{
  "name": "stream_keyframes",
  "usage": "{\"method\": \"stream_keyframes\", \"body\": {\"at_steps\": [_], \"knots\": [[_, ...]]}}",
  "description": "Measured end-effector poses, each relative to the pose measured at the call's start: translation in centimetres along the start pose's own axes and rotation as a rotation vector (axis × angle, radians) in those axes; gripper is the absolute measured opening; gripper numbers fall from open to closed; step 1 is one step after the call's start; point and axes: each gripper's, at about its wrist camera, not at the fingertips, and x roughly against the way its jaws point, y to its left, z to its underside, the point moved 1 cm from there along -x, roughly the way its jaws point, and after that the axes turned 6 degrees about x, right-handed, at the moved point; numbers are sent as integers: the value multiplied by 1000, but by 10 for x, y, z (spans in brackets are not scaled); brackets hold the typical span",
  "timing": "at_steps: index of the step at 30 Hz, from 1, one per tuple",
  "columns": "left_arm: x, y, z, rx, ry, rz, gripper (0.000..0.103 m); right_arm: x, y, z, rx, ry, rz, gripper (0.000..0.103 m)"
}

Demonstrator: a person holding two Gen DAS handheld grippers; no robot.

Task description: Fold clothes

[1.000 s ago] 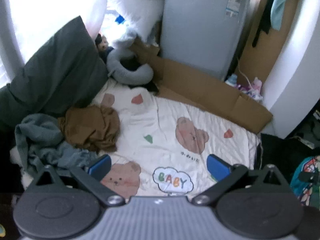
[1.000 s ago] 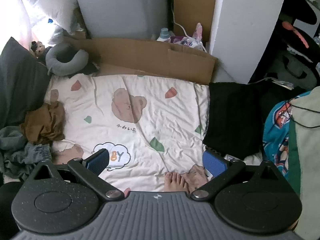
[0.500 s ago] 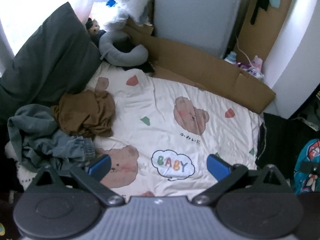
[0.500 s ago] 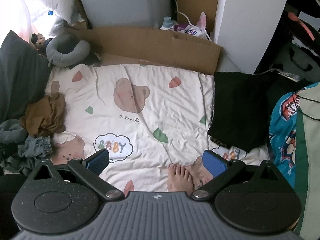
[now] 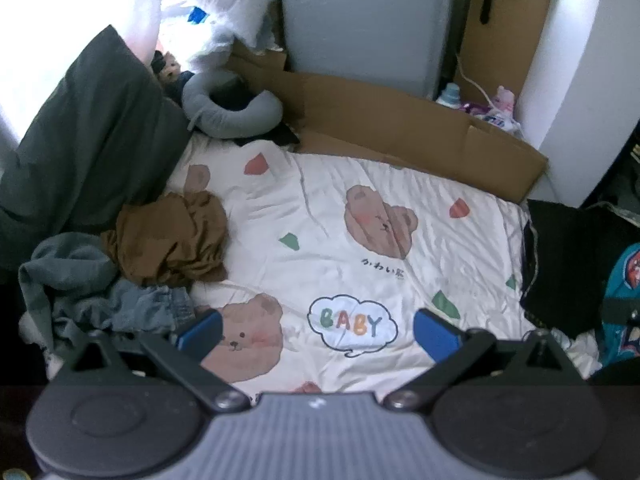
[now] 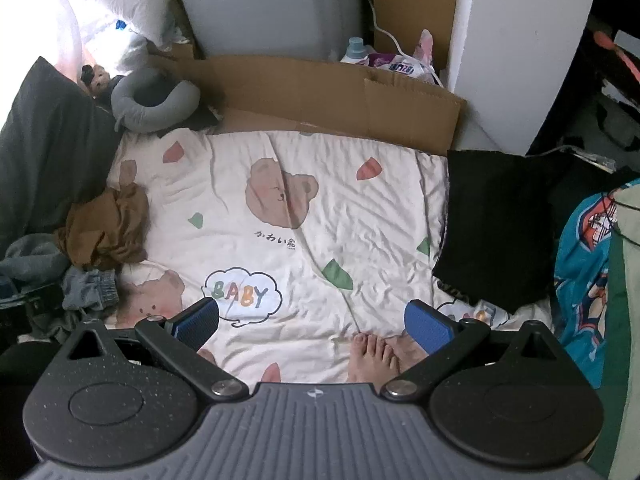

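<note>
A crumpled brown garment point(image 5: 168, 236) point(image 6: 106, 226) lies at the left edge of a white bear-print blanket point(image 5: 340, 248) point(image 6: 288, 216). Beside it sit a grey-green garment point(image 5: 60, 264) and crumpled blue denim point(image 5: 148, 308) point(image 6: 90, 290). A folded black garment point(image 6: 496, 224) point(image 5: 568, 264) rests at the blanket's right edge. My left gripper point(image 5: 318, 334) is open, held above the blanket near the "BABY" print, with nothing between its blue pads. My right gripper point(image 6: 312, 322) is open and empty too, above the blanket's near edge.
A dark pillow point(image 5: 88, 140) leans at the left, a grey neck pillow point(image 5: 232, 112) behind it. Flattened cardboard point(image 5: 400, 128) and a grey appliance point(image 5: 360, 20) line the far side. A person's bare feet point(image 6: 376, 356) rest on the blanket's near edge. Colourful fabric point(image 6: 588, 272) lies right.
Both views have pulled back and tilted a little, so the blanket and the clothes pile sit lower and more to the centre. Both grippers stay open and nothing has been grasped.
</note>
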Motion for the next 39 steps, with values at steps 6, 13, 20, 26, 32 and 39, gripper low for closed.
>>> {"method": "stream_keyframes", "body": {"at_steps": [6,13,20,26,32,39], "knots": [[-2,-2,-1,-4,9,4,102,0,-3,0,-5,3,5,102],[-4,-3,-1,-6,18,20,99,1,-4,1,-8,-8,7,102],[-4,-5,-1,-16,21,24,99,2,-4,1,3,-12,16,102],[-4,-4,0,-8,18,33,99,3,-2,1,1,-13,19,102],[-5,-1,0,3,19,40,99,3,-3,1,0,-15,21,102],[-5,1,0,9,16,37,99,4,-4,1,1,-16,25,102]]}}
